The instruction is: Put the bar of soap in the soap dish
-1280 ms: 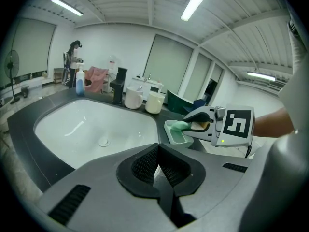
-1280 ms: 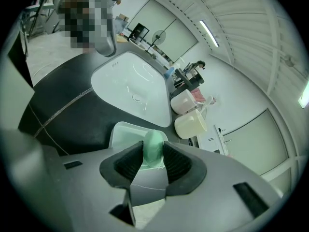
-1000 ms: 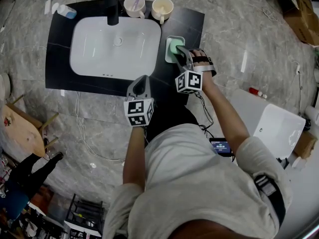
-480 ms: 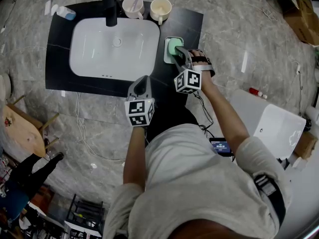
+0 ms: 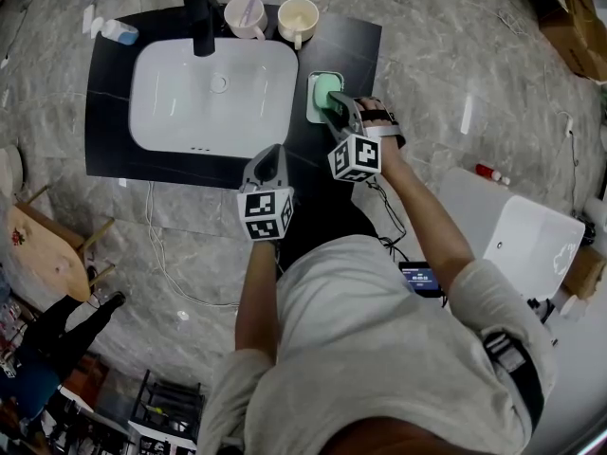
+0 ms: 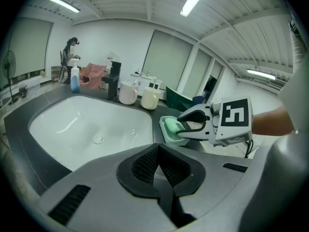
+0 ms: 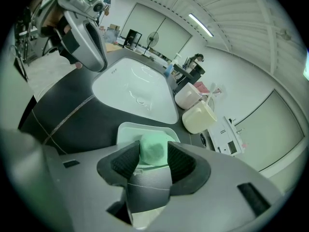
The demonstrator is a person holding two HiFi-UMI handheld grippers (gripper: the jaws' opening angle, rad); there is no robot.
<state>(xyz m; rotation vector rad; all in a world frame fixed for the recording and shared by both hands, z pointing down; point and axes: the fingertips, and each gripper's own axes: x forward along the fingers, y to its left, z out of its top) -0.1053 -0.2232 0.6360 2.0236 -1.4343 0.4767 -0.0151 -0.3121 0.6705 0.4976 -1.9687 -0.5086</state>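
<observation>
The pale green bar of soap (image 7: pixel 153 149) lies in the light green soap dish (image 7: pixel 126 131) on the black counter to the right of the sink. My right gripper (image 7: pixel 153 162) is lowered over the dish with the soap between its pads. Its jaws have just been opening and now stand open, no longer pressing the soap. From the head view the soap (image 5: pixel 326 87) and dish (image 5: pixel 311 112) show just beyond the right gripper (image 5: pixel 332 104). My left gripper (image 5: pixel 273 155) hovers shut and empty over the counter's front edge. The left gripper view shows the soap (image 6: pixel 172 125) in its dish (image 6: pixel 167 136).
A white basin (image 5: pixel 213 98) is set in the black counter (image 5: pixel 109 112), with a black faucet (image 5: pixel 199 15) behind it. Two mugs (image 5: pixel 245 15) (image 5: pixel 297 17) stand at the back, close to the dish. A small blue-and-white bottle (image 5: pixel 114 30) lies at the back left.
The right gripper has stayed over the dish and its jaws have widened around the soap. The left gripper has hardly moved.
</observation>
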